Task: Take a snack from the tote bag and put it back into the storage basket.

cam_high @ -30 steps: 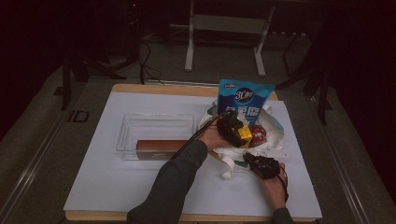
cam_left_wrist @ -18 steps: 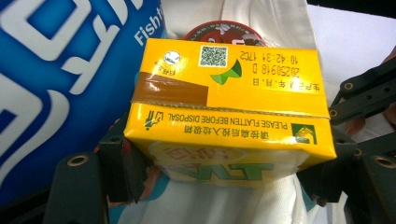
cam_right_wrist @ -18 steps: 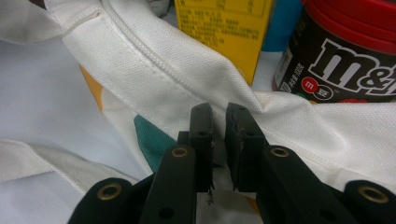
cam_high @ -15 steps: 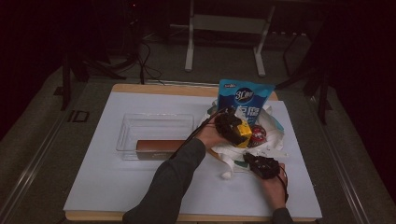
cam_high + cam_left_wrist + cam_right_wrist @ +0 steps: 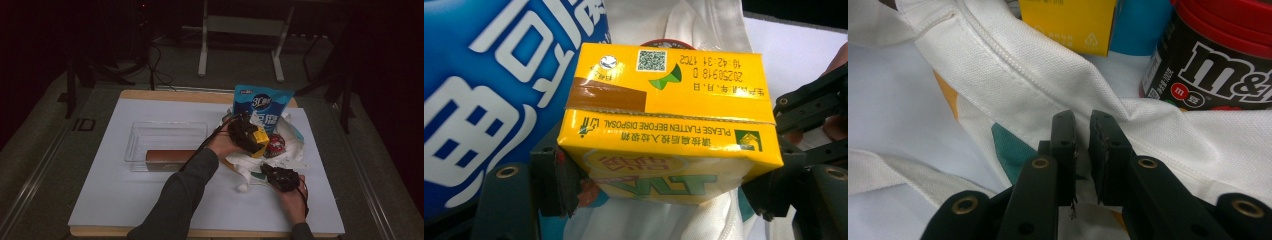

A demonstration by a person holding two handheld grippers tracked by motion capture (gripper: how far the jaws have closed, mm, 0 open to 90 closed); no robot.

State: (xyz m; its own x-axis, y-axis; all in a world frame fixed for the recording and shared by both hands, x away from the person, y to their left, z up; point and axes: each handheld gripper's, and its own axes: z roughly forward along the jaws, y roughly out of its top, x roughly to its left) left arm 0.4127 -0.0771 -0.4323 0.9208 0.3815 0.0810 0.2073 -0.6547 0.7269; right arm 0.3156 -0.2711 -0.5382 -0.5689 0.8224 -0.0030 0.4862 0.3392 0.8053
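Left gripper (image 5: 248, 134): it is gripping a yellow carton (image 5: 669, 125) across its sides, the jaws spread to the carton's width and pressing on both ends.
Yellow carton: it is hanging above the white cloth bag (image 5: 290, 150), beside the blue pouch (image 5: 262, 105) and near the candy jar (image 5: 274, 145); in the left gripper view its printed top is facing the camera, with the red jar lid peeking out just behind it.
Right gripper (image 5: 1083, 145): its jaws are nearly together, pinching the hem of the white cloth bag (image 5: 1048, 75); a thin gap is showing between the tips.
White cloth bag: it is lying crumpled on the right part of the white table cover (image 5: 125, 200), its straps trailing toward the person.
Candy jar (image 5: 1218, 60): it is standing in the bag, dark with a red lid, just beyond the pinched hem.
Blue pouch: it is standing upright at the far side of the bag.
Clear tray (image 5: 165, 135): it is sitting left of the bag, well apart, with a brown box (image 5: 170, 157) lying along its near wall.
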